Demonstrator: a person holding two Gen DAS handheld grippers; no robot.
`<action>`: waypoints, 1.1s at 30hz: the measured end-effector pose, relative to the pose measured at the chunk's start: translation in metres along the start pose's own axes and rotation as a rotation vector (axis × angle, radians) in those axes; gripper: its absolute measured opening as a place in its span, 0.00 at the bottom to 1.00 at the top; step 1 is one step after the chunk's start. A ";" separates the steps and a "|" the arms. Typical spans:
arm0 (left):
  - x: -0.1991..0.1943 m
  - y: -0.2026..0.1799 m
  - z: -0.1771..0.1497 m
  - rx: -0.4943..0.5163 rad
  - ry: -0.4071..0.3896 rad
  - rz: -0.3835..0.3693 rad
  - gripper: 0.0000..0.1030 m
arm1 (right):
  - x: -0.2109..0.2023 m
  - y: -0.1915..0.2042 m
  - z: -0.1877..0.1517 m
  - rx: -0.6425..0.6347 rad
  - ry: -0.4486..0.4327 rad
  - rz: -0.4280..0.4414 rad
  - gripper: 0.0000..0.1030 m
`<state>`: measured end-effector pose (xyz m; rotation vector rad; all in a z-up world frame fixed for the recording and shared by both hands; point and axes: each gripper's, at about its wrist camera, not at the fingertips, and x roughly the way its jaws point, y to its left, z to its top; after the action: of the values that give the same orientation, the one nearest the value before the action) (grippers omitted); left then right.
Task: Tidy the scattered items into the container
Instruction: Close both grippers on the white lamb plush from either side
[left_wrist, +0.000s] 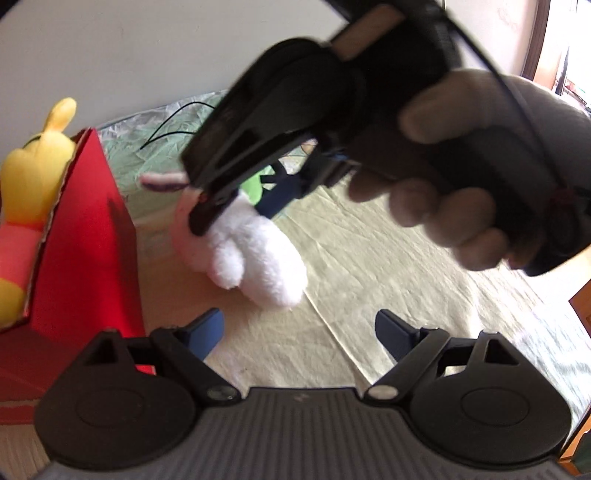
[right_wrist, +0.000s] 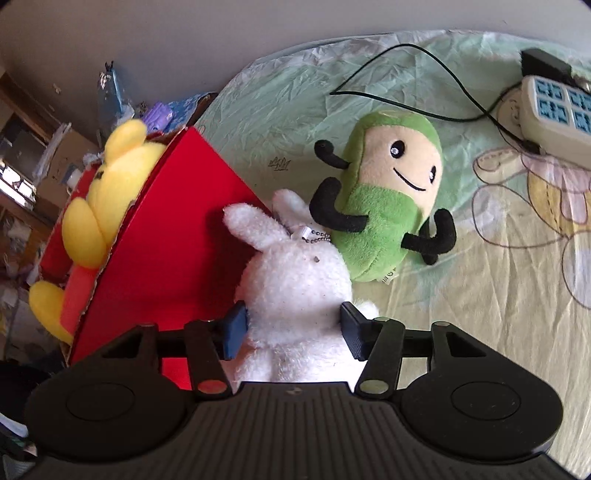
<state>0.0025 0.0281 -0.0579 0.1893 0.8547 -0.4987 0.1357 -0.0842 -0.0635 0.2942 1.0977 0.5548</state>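
Observation:
A white plush rabbit (right_wrist: 295, 280) lies on the bed sheet against the side of the red cardboard box (right_wrist: 177, 236). My right gripper (right_wrist: 293, 328) straddles its body, one blue pad on each flank, with no visible squeeze on the fur. A yellow plush bear (right_wrist: 110, 192) lies inside the box. A green plush figure (right_wrist: 391, 206) lies just beyond the rabbit. In the left wrist view the right gripper (left_wrist: 236, 210) comes down on the rabbit (left_wrist: 258, 254) beside the box (left_wrist: 85, 240). My left gripper (left_wrist: 299, 332) hovers open and empty in front of them.
A white power strip (right_wrist: 554, 114) and a black cable (right_wrist: 443, 74) lie on the sheet at the far right. A gloved hand (left_wrist: 443, 206) holds the right gripper's handle. Cluttered shelves (right_wrist: 22, 166) stand past the box on the left.

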 end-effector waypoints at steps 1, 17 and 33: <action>0.002 0.002 0.002 -0.007 0.001 -0.004 0.86 | -0.004 -0.008 0.000 0.044 0.000 0.025 0.53; 0.032 -0.016 0.043 0.065 -0.052 -0.100 0.86 | -0.053 -0.105 -0.042 0.456 -0.091 0.174 0.70; 0.022 -0.034 0.042 0.118 -0.052 -0.239 0.86 | -0.084 -0.112 -0.042 0.337 -0.167 -0.029 0.63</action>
<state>0.0263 -0.0238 -0.0466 0.1830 0.8015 -0.7756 0.1004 -0.2260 -0.0734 0.6058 1.0284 0.3108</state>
